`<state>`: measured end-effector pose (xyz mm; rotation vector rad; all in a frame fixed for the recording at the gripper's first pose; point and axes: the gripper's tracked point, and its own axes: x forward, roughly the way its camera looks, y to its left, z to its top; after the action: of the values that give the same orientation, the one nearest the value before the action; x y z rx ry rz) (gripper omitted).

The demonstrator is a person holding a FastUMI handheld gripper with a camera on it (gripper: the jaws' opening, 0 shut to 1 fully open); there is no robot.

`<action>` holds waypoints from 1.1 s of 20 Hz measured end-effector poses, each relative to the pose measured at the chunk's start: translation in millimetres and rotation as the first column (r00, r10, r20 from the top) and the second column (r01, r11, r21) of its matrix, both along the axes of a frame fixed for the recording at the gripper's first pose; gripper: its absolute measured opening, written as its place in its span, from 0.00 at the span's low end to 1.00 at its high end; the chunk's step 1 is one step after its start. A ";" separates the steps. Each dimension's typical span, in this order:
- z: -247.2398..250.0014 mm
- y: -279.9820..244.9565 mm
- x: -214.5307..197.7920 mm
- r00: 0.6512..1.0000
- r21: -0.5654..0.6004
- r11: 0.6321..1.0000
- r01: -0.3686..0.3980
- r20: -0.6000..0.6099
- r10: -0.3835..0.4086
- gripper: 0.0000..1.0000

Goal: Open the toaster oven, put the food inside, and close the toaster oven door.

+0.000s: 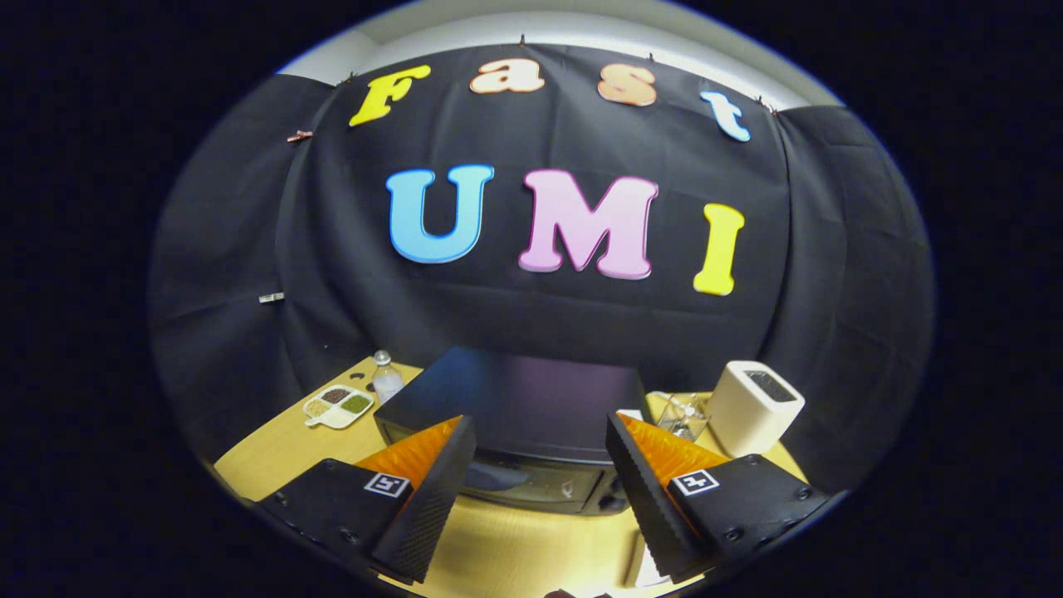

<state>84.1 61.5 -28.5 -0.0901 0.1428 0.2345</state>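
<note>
A black toaster oven (515, 403) stands on the wooden table (274, 453), seen from above its top. Its glass door (531, 482) faces me and looks shut. My gripper (540, 440) hovers above and in front of it, fingers wide apart with nothing between them. The oven's front shows in the gap between the fingers. A small part of something white (648, 569) lies on the table below the right finger; I cannot tell what it is.
A white divided dish (338, 406) with grains and a small clear bottle (385, 378) sit left of the oven. A white boxy appliance (754, 407) and a clear glass (683, 415) stand to its right. Black cloth walls close the back.
</note>
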 end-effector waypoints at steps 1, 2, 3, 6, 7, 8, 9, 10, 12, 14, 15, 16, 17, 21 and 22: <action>13.4 -13.6 -6.9 0.999 0.007 1.000 0.021 0.025 -0.021 0.98; 23.9 -25.9 -16.6 0.998 0.035 0.999 0.041 0.036 -0.042 0.98; 31.3 -33.0 -26.3 0.998 0.068 0.997 0.049 0.043 -0.052 0.98; 42.6 -65.9 -48.6 0.994 0.118 0.989 0.093 0.040 -0.099 0.98; 46.4 -75.0 -55.2 0.993 0.121 0.987 0.103 0.044 -0.109 0.98; 50.4 -84.2 -59.8 0.992 0.121 0.986 0.112 0.053 -0.119 0.98; 53.8 -92.6 -64.1 0.989 0.111 0.986 0.121 0.068 -0.129 0.98; 58.4 -101.8 -66.6 0.986 0.105 0.985 0.134 0.080 -0.143 0.98; 66.2 -112.7 -71.7 0.982 0.123 0.980 0.156 0.090 -0.168 0.98; 70.5 -117.1 -72.0 0.979 0.146 0.975 0.168 0.088 -0.182 0.98; 72.4 -119.6 -69.3 0.978 0.152 0.973 0.172 0.092 -0.187 0.98; 75.1 -121.5 -66.6 0.977 0.149 0.973 0.175 0.097 -0.191 0.98; 76.9 -122.7 -66.4 0.976 0.144 0.974 0.175 0.102 -0.191 0.98; 80.4 -118.3 -63.6 0.979 0.145 0.976 0.159 0.102 -0.175 0.98; 81.0 -116.2 -63.3 0.980 0.147 0.977 0.153 0.103 -0.169 0.98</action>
<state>20.8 -54.7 52.5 0.0465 0.0184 0.0761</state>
